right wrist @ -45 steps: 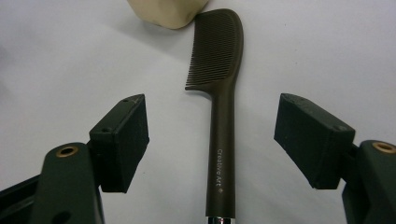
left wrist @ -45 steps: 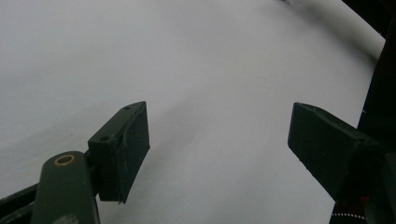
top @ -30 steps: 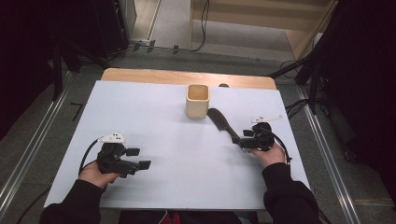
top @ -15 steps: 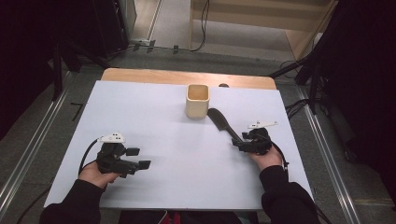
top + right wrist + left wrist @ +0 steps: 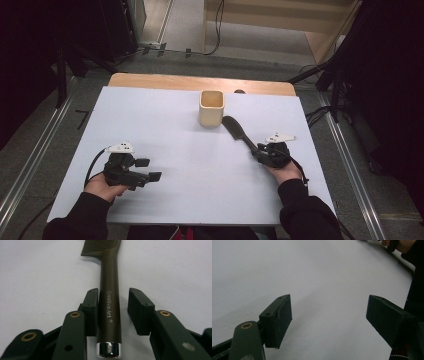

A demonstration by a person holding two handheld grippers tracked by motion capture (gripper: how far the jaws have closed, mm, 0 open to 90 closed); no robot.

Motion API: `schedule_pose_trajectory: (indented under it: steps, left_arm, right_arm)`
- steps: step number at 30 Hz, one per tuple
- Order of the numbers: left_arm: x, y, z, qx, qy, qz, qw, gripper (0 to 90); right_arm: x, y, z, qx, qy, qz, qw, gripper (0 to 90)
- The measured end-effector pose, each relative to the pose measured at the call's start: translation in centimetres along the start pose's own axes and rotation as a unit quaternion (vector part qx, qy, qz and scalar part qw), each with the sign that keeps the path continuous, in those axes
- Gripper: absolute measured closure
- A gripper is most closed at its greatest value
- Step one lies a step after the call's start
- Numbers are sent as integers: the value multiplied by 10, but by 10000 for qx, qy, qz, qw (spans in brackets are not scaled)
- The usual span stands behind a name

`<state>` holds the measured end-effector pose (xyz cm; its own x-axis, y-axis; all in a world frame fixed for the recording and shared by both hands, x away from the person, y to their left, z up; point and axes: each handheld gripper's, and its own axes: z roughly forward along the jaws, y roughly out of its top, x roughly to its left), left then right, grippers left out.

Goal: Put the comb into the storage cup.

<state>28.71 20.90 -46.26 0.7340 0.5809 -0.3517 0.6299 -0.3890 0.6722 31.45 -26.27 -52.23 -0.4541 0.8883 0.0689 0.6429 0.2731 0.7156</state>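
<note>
The left tool (image 5: 150, 170) rests on the white bench (image 5: 175, 130), its jaws wide apart. The dark comb (image 5: 109, 290) lies flat near the cup (image 5: 211, 107) — the right tool (image 5: 112, 312) has just been closing around its handle, one jaw touching, the other not.

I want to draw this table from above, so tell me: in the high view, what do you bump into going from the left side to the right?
Left tool → square cup → dark comb → right tool, its open jaws on either side of the comb's handle.
</note>
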Motion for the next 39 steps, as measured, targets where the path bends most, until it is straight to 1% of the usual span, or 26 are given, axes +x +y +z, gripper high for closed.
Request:
schedule_pose_trajectory:
  steps: [1, 2, 3, 7, 11, 13, 15, 16, 17, 19, 23, 26, 29, 32, 35, 37, 39]
  left_arm:
    - [0, 0, 0, 2, 0, -1, 10000, 212]
    - [0, 0, 0, 2, 0, -1, 10000, 212]
    - [0, 0, 1, 10, 15, 0, 10000, 211]
    - [0, 0, 0, -16, -13, -15, 10000, 211]
    - [0, 0, 1, -6, -17, -15, 10000, 211]
    - [0, 0, 1, -14, -22, -19, 10000, 211]
    - [0, 0, 1, -13, -22, -20, 10000, 211]
    - [0, 0, 1, -13, -22, -16, 10000, 211]
    - [0, 0, 1, -13, -23, -14, 10000, 211]
    - [0, 0, 1, -12, -23, -14, 10000, 211]
    - [0, 1, 1, -16, -22, -17, 10000, 211]
    - [0, 1, 1, -16, -22, -17, 10000, 212]
    - [0, 1, 1, -4, -16, -11, 10000, 212]
    - [0, 1, 1, -18, -22, -17, 10000, 212]
    - [0, 1, 1, -12, -21, -19, 10000, 211]
    - [0, 1, 1, -12, -21, -15, 10000, 211]
    - [0, 1, 1, 2, -16, -5, 10000, 212]
  right_arm:
    - [1, 0, 0, -2, -27, -10, 10000, 637]
    - [1, 0, 0, -2, -27, -10, 10000, 637]
    - [2, 0, 0, 11, -26, -9, 10000, 687]
    - [2, 1, 0, 26, -25, 50, 10000, 697]
    - [0, 2, 0, 53, 38, 67, 10000, 699]
    - [-1, 3, -1, 103, 68, 127, 9998, 701]
    - [-1, 4, -1, 148, 87, 105, 9998, 702]
    - [-2, 5, -1, 160, 93, 155, 9997, 702]
    - [-3, 6, -1, 199, 154, 231, 9994, 703]
    - [-5, 8, -1, 253, 223, 305, 9990, 704]
    - [-6, 10, -3, 331, 266, 416, 9982, 704]
    - [-8, 11, -4, 312, 320, 456, 9980, 704]
    - [-9, 12, -6, 286, 374, 571, 9973, 705]
    - [-10, 13, -8, 269, 388, 613, 9970, 705]
    - [-12, 15, -10, 271, 397, 762, 9959, 705]
    - [-13, 16, -11, 264, 403, 775, 9958, 705]
    - [-15, 17, -15, 183, 417, 834, 9955, 705]
